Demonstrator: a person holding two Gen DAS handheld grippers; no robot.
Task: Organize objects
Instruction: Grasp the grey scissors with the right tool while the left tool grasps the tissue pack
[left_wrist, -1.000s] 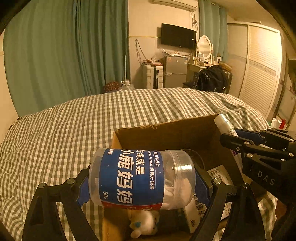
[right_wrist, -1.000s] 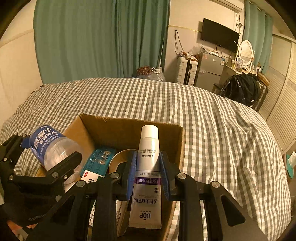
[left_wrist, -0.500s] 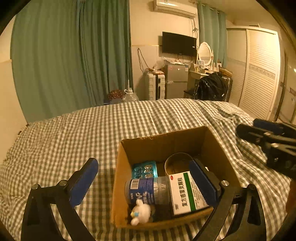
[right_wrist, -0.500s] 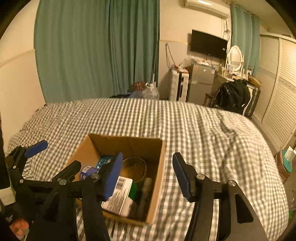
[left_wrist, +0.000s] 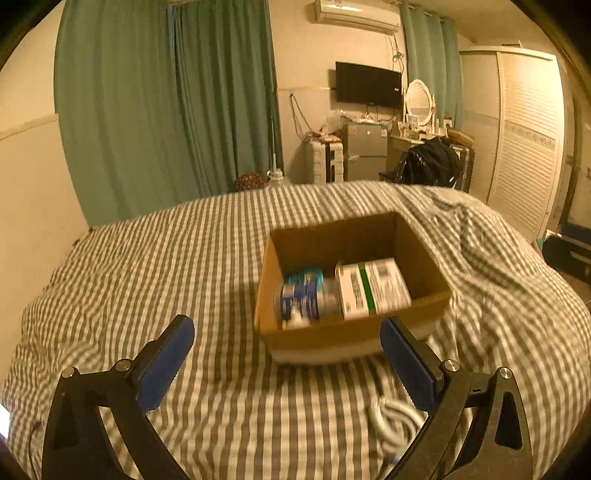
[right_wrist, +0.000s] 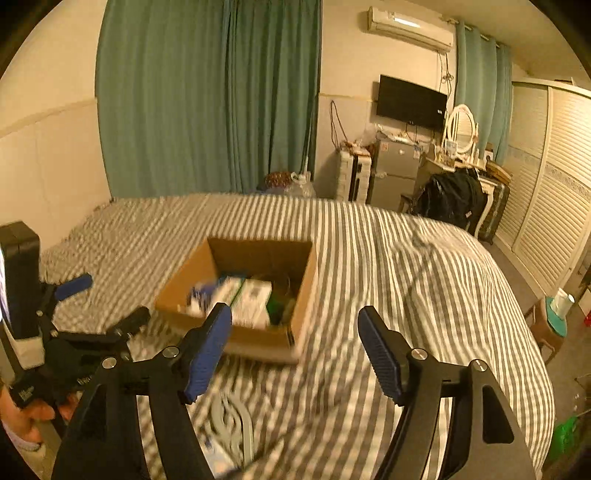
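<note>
A brown cardboard box sits on the checked bed. Inside lie a clear jar with a blue label, a white carton with a green stripe and a teal packet. My left gripper hangs open and empty in front of the box. My right gripper is open and empty too, short of the box's near right corner. The left gripper also shows at the left of the right wrist view, held by a hand. A coiled white cable lies on the cover near me.
The grey-and-white checked bed cover spreads wide on all sides of the box. Beyond the bed are green curtains, a small fridge, a dark bag on a chair and a slatted wardrobe. A stool stands at the bed's right.
Both grippers have let go of their items, the jar and the tube, into the box, opened, and drawn back and up from it. The box now looks smaller and farther away.
</note>
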